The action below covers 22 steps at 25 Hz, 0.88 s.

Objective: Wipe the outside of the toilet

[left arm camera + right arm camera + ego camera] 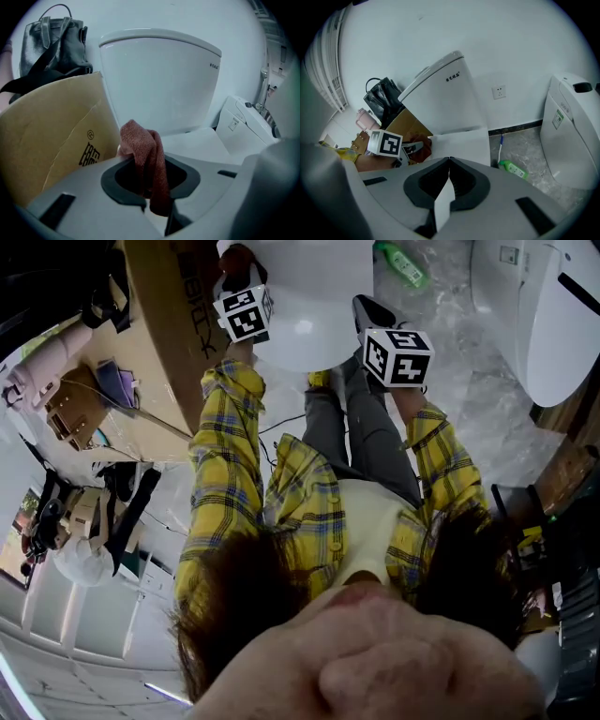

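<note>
Left gripper (157, 208) jaws tight on red cloth (145, 154)

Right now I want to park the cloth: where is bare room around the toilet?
The closed toilet lid is bare, bordered by tank and cardboard box. The floor between green bottle and white unit is free. Crowded around box and black bag.

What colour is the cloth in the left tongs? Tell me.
Reddish-brown cloth, clearest in the left gripper view.
</note>
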{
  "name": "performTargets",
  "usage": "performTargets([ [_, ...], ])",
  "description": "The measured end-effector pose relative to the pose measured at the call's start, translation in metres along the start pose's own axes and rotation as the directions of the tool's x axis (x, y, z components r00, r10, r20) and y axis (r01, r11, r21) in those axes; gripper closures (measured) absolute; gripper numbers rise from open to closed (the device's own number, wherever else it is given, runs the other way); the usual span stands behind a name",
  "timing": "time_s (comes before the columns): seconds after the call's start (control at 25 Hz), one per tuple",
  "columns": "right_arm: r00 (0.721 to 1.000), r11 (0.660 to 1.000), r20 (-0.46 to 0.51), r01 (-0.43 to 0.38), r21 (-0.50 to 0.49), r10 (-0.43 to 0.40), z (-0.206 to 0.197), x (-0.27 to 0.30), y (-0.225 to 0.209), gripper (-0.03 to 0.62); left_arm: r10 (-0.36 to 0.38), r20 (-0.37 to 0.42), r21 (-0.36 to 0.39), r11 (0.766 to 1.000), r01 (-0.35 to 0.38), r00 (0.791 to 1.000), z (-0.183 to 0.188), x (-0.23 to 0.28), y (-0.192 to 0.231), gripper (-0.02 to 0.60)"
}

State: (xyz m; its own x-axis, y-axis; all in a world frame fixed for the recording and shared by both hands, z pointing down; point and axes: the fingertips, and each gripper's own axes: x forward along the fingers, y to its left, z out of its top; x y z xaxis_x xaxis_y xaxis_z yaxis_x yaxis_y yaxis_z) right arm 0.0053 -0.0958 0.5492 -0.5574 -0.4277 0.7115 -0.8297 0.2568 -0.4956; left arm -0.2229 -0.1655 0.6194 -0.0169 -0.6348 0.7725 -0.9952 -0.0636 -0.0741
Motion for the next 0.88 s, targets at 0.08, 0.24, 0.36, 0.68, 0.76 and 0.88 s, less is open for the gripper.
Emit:
performTargets([
  [0.08, 1.0, 1.0, 0.0, 0.003, 0.004, -0.003, -0.001, -0.002, -0.004, 0.568, -0.016, -0.007, 0.018, 1.0, 0.016, 1.0, -0.001, 0.007, -0.012, 0.485],
  [0.24, 1.0, 1.0, 0.003, 0.017, 0.017, -0.017, -0.004, -0.005, -0.015, 0.568, -0.061, -0.011, 0.06, 0.996, 0.061, 0.998, 0.0, 0.019, -0.038, 0.485],
  [0.36, 1.0, 0.999, 0.001, 0.029, 0.033, -0.029, -0.008, -0.008, -0.023, 0.568, -0.093, -0.008, 0.067, 0.993, 0.093, 0.996, 0.002, 0.024, -0.057, 0.485],
  [0.68, 0.999, 0.997, 0.003, 0.037, 0.061, -0.037, -0.014, -0.013, -0.033, 0.568, -0.182, -0.022, 0.132, 0.974, 0.184, 0.983, 0.006, 0.027, -0.113, 0.485],
  [0.76, 0.999, 0.997, 0.003, 0.038, 0.066, -0.039, -0.015, -0.014, -0.034, 0.568, -0.206, -0.022, 0.153, 0.966, 0.207, 0.978, 0.006, 0.028, -0.129, 0.485],
  [0.88, 0.999, 0.997, 0.0, 0.042, 0.068, -0.042, -0.017, -0.015, -0.036, 0.568, -0.243, -0.026, 0.19, 0.951, 0.244, 0.97, 0.006, 0.028, -0.152, 0.485],
])
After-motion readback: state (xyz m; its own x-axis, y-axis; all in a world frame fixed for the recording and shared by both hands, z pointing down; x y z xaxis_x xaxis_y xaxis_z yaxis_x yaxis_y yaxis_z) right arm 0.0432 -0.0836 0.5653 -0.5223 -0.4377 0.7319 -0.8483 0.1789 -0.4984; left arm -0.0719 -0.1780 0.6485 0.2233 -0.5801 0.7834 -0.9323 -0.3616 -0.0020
